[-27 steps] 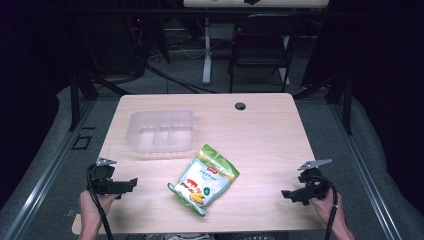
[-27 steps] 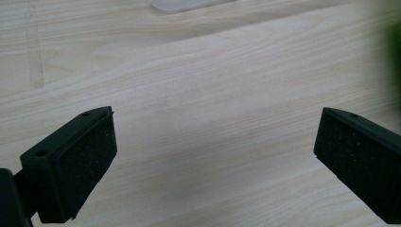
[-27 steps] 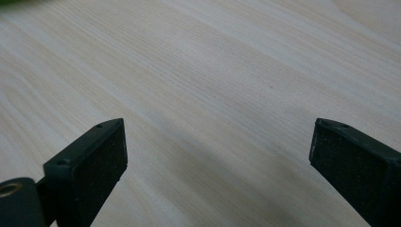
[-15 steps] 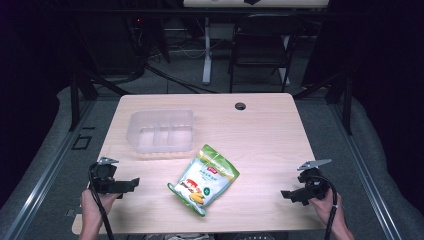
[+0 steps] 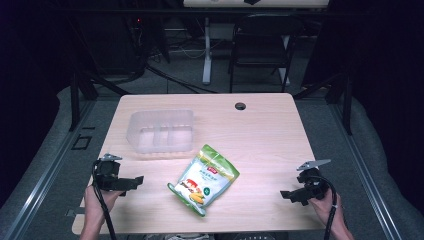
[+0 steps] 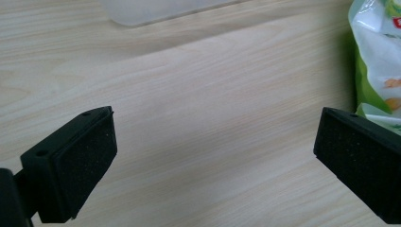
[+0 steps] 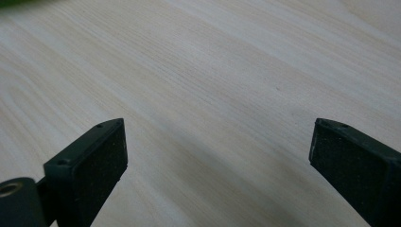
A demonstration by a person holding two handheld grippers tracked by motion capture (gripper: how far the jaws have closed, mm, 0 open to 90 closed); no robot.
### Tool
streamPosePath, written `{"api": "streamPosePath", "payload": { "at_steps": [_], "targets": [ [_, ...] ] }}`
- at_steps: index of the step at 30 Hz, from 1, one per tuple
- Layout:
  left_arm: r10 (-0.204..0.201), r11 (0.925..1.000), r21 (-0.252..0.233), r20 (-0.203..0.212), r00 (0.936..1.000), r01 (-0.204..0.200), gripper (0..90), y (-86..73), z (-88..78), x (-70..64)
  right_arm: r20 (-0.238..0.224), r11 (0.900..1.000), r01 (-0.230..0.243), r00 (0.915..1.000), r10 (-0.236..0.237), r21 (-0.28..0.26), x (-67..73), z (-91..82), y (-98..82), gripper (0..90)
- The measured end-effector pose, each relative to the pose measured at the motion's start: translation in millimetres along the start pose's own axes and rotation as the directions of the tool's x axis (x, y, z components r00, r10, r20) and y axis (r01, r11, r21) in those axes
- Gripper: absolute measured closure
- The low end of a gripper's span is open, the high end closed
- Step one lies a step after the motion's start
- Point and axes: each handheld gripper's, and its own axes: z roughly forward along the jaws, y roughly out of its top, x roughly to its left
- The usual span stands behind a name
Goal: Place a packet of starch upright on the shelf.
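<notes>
We hold the left gripper (image 5: 131, 181) low over the near left part of the wooden table (image 5: 260, 140), jaws spread wide with nothing between them — in the left gripper view only bare wood grain shows between its pads (image 6: 85, 165). Ahead of it and to its right lies the snack bag (image 5: 204, 179), green and white, flat on the tabletop, close to the jaw tips but apart from them; in the left gripper view the bag's edge (image 6: 378, 61) sits just beyond the right-hand jaw. Beyond this gripper, farther from us, stands the clear plastic container (image 5: 161, 131), upright and divided into compartments; its near rim (image 6: 156, 9) shows at the top of the left gripper view.

The right gripper (image 5: 291, 195) hangs over the near right part of the table, well apart from the bag, which lies to its left. Its jaws are also wide apart and hold nothing — bare tabletop between its pads (image 7: 94, 175). Our hands (image 5: 97, 200) grip each tool from the near edge. A small dark grommet hole (image 5: 240, 106) sits near the far edge of the table, well beyond both grippers.
</notes>
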Motion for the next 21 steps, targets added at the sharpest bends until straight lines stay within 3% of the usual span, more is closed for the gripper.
{"api": "streamPosePath", "payload": {
  "at_steps": [9,15,21],
  "targets": [
    [0.014,0.9999,-0.002,0.057,0.9983,-0.014,0.2,11.4,1.0,-10.2,0.012,1.000,0.002,0.9999,-0.002,0.004,1.2,-0.1,0.3,4.5],
    [0.030,0.9995,0.006,0.119,0.9925,-0.031,0.2,23.3,4.1,-19.2,0.013,1.000,-0.004,0.9999,0.004,0.001,0.7,1.6,0.3,4.6],
    [0.057,0.9983,0.008,0.154,0.9865,-0.058,0.3,34.5,6.8,-31.1,0.015,1.000,0.002,0.9999,-0.002,-0.001,2.3,0.9,0.5,4.6]
  ]
}}
